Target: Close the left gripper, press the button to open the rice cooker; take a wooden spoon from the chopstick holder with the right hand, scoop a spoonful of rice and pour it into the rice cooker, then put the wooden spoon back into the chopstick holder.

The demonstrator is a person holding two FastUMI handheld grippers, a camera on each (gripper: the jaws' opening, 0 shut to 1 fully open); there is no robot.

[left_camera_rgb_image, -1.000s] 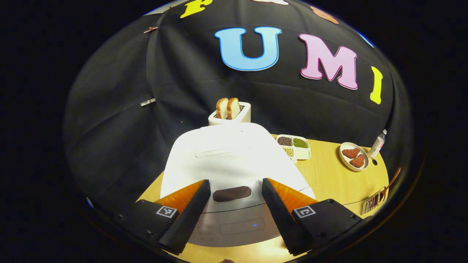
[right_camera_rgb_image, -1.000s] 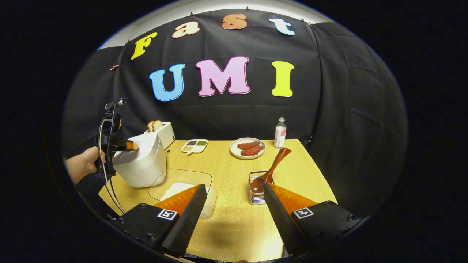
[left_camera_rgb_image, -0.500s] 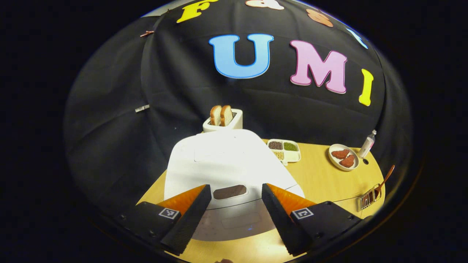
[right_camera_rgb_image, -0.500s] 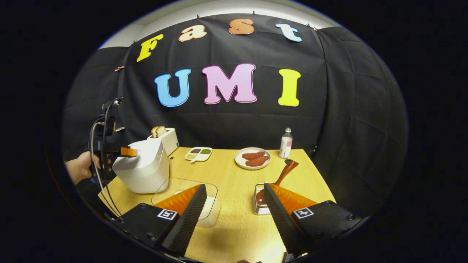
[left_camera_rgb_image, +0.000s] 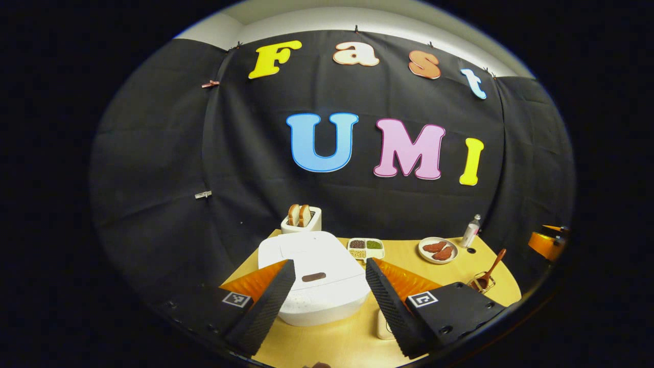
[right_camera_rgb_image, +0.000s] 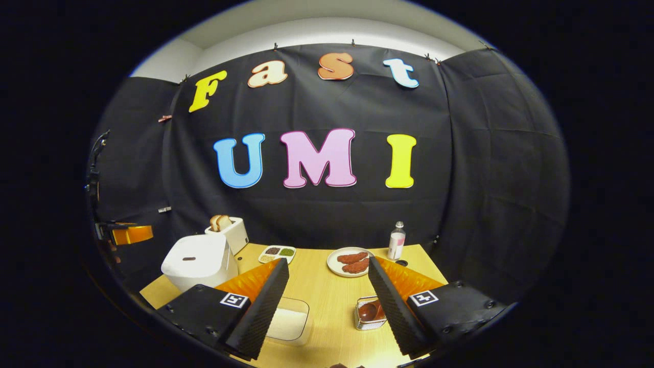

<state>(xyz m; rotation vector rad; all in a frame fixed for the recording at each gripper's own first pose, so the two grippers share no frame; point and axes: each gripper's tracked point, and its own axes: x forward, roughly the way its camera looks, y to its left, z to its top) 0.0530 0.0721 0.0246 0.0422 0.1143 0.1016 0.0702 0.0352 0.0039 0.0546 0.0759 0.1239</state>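
Observation:
The white rice cooker stands at the table's left with its lid down and a dark button on top. My left gripper hangs open, high and back from the cooker, touching nothing. It also appears at the left edge of the right gripper view. My right gripper is open and empty above the table's front. The wooden spoon stands in the metal chopstick holder. A clear container of white rice sits between cooker and holder.
A toaster with bread stands behind the cooker. A divided dish of beans, a plate of meat and a small bottle line the back edge.
Both grippers have pulled up and back from the table. The left one has drawn away from the cooker's top, and the cooker's lid has stayed down.

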